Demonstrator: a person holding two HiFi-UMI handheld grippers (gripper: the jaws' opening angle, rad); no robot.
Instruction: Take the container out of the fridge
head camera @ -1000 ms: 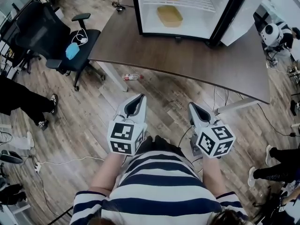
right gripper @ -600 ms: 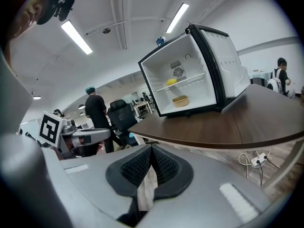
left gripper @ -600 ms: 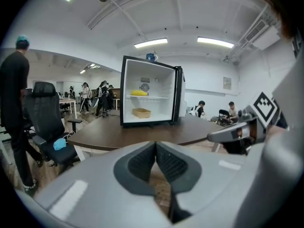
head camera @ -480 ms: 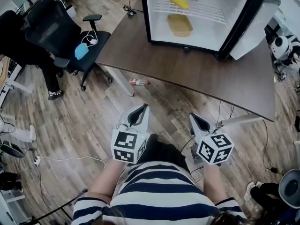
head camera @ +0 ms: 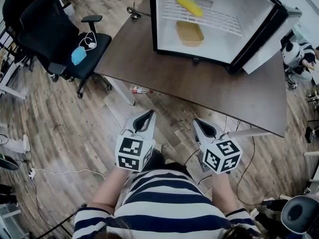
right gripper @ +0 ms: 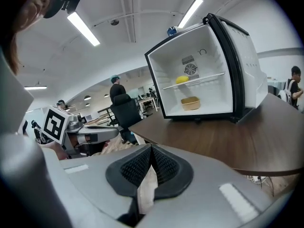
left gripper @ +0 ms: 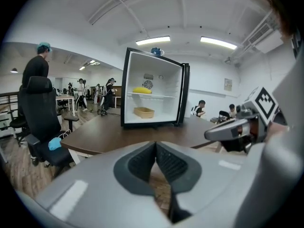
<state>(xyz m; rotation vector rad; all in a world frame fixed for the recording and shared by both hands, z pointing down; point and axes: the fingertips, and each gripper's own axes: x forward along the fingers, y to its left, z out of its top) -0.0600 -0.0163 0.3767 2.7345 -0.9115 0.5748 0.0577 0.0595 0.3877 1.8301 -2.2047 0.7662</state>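
A small fridge point(head camera: 269, 21) stands open on a dark wooden table point(head camera: 199, 86). A tan container point(head camera: 190, 33) sits on the fridge floor point(left gripper: 144, 112) point(right gripper: 190, 103). A yellow object point(head camera: 190, 5) lies on the wire shelf above it. Well short of the table, over the wooden floor, my left gripper point(head camera: 148, 115) and right gripper point(head camera: 199, 122) are held side by side. Both are shut with nothing between the jaws point(left gripper: 155, 148) point(right gripper: 150, 152). The fridge door point(head camera: 264, 44) hangs open to the right.
A black office chair point(head camera: 55, 39) with a blue mask on its seat stands left of the table. A plastic bottle point(head camera: 138, 89) lies on the floor under the table edge. Cables run across the floor. People stand far back in the room.
The view has shifted a little, with fridge and table sitting slightly lower and closer in the frame. Both grippers stay side by side and shut.
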